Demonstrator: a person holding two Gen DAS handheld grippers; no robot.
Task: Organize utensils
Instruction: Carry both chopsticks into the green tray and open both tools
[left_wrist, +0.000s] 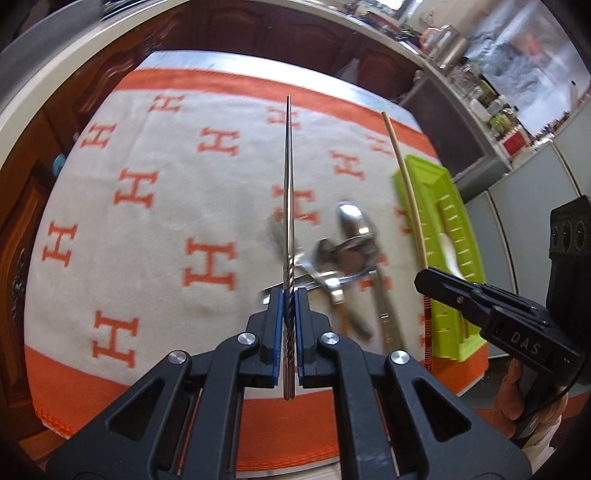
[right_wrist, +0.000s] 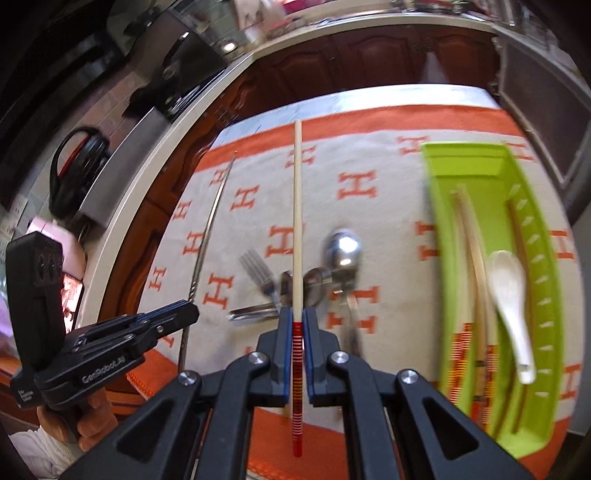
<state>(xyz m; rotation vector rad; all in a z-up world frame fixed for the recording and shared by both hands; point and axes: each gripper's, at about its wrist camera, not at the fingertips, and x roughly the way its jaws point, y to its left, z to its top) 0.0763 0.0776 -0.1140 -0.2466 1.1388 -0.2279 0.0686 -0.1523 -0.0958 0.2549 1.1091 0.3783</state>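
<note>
chopsticks lifted, one in each gripper

left gripper (left_wrist: 290, 299) is clenched on a metal chopstick (left_wrist: 288, 192), its blue pads pressed against the twisted grip end; the thin shaft runs straight away from the camera, above the cloth. right gripper (right_wrist: 297, 317) is clamped on a wooden chopstick (right_wrist: 297, 206) at the red-striped end, the pale shaft likewise pointing forward and clear of the table.

below both lies an orange-and-cream cloth (left_wrist: 147, 229) patterned with letter h shapes, covering the table. a loose pile of cutlery sits on it between the two held sticks: a fork (right_wrist: 256, 269), a large metal spoon (right_wrist: 343, 247) and other steel pieces crossed over one another, blurred so the count cannot be told.

to the right of the pile stands a lime green tray (right_wrist: 443, 221), lengthwise on the cloth. inside it rest more wooden chopsticks with striped ends (right_wrist: 476, 266) in the left compartment and a white ceramic spoon (right_wrist: 511, 306) just beside them toward the right.

a hand (right_wrist: 88, 421) shows under the left gripper's handle. dark wooden cabinets (right_wrist: 369, 55) stand beyond the table.
</note>
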